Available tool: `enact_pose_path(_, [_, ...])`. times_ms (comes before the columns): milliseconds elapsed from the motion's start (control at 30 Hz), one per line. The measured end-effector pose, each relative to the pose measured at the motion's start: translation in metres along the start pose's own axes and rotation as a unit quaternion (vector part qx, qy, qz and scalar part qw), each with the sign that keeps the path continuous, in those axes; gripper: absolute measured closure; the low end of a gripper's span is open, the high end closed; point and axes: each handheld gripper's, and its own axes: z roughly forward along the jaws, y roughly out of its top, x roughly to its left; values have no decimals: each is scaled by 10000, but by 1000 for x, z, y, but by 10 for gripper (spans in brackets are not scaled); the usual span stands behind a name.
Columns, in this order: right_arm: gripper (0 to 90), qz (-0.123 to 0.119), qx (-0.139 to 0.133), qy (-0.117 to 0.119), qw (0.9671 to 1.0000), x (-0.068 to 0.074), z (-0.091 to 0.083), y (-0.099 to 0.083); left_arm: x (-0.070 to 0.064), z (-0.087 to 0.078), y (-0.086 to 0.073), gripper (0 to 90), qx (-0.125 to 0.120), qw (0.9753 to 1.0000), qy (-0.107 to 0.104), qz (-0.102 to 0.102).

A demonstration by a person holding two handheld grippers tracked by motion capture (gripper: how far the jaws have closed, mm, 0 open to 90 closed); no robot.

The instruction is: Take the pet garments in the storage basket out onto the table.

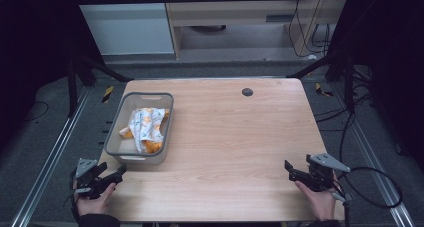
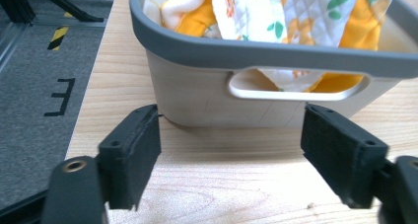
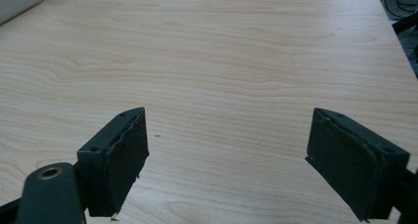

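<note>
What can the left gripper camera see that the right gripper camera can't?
The left gripper view looks at the grey basket from close up: its handle slot, the orange and white quilted cloth inside it, and a strip of grey floor beside the table. The right gripper view looks over a wide bare stretch of the wooden table, with just a pale corner of the basket at its top left edge. Both show two black jaws spread wide apart, holding nothing, above the same wood.

The grey basket (image 2: pixel 276 56) runs off the left gripper view's top and right edges, its walls hiding the lower folds of the patterned cloth (image 2: pixel 276 17) inside.
</note>
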Motion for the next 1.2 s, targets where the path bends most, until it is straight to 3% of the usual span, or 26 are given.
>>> enact_pose_path(133, [158, -177, 38, 18, 9998, 5, 3, 0, -3, -6, 2, 311, -79, 9999, -85, -40])
enact_pose_path(367, [160, -173, 31, 1, 9998, 4, 2, 0, -6, -12, 7, 362, -144, 9997, -205, 16])
enact_pose_path(533, [160, -139, 1, -1, 9999, 4, 0, 0, -8, -18, 11, 369, -305, 9993, -208, 114])
enact_pose_path(867, [168, -271, -14, 4, 9996, 7, 1, 0, -13, -23, 21, 345, -520, 9972, -415, 352])
enact_pose_path(1200, [171, -345, -23, -13, 9994, 9, 1, 0, -13, -30, 40, 323, -721, 9958, -436, 348])
